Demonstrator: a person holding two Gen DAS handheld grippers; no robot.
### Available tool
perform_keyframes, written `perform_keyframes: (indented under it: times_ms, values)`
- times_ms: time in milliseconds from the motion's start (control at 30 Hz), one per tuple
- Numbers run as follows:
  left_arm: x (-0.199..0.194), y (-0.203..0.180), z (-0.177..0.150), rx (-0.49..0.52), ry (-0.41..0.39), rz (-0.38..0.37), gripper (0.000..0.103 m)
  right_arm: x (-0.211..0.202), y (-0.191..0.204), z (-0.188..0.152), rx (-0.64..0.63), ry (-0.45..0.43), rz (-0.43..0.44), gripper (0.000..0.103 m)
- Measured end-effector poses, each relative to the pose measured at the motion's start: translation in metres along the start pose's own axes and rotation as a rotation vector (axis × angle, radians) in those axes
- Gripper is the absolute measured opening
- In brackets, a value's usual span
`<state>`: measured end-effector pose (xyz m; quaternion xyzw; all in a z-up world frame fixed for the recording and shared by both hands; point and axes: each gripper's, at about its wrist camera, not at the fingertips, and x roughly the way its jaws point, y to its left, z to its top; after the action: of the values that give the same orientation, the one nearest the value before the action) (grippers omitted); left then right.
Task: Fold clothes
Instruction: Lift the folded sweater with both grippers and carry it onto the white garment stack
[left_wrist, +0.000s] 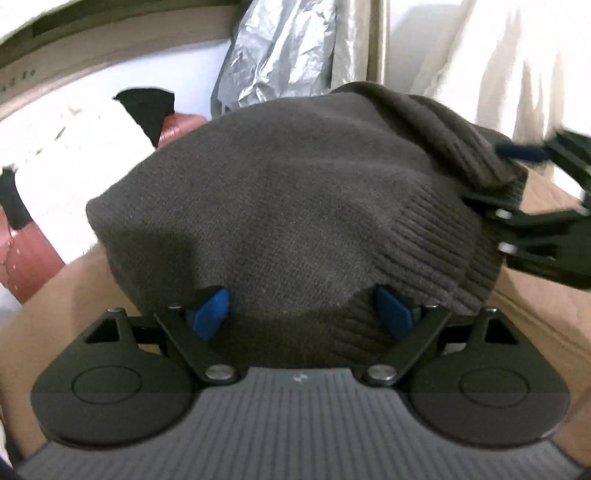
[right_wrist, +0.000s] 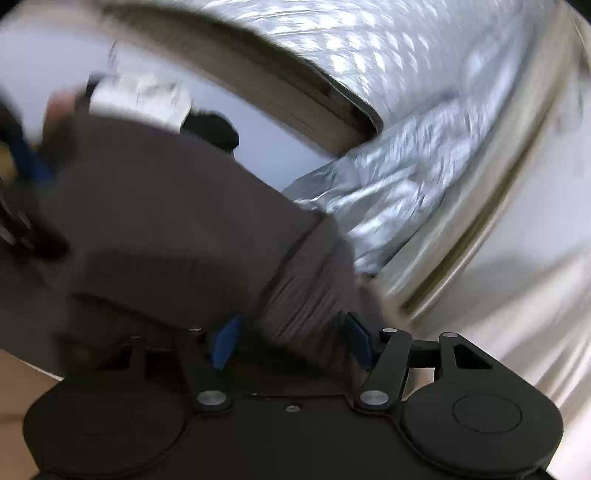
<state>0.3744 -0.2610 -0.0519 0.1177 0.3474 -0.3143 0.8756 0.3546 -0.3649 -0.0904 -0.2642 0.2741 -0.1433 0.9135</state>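
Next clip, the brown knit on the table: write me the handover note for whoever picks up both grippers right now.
Left gripper: jaws apart, near edge of the brown knit sweater between the pads, not pinched.
Right gripper: jaws apart around the ribbed hem; the view is blurred, so contact is unclear.
Sweater lies bunched on the tan table, a ribbed cuff flopped over its far right corner.
Done: sweater gathered into a compact bundle, apparently part-folded.
Left: check the fold, square the edges, tuck the cuff.

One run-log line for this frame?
garment: grey knit sweater folded | left gripper: open over hem | right gripper: open at ribbed edge
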Motion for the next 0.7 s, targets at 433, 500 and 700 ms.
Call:
perform_keyframes:
  times_ms: [433, 500, 700]
  values:
    - [0.003, 0.002, -0.002, -0.04, 0.016, 0.004, 0.09, 0.048, -0.16, -0.062, 0.955, 0.274, -0.047, 0.053]
    - [0.0, 0.004, -0.003, -0.047, 0.02, -0.002, 0.09, 0.037, -0.163, -0.076, 1.051, 0.25, -0.032, 0.047]
    - [-0.008, 0.018, -0.017, -0.073, 0.037, -0.038, 0.09, 0.043, -0.147, -0.076, 0.903, 0.24, -0.041, 0.062]
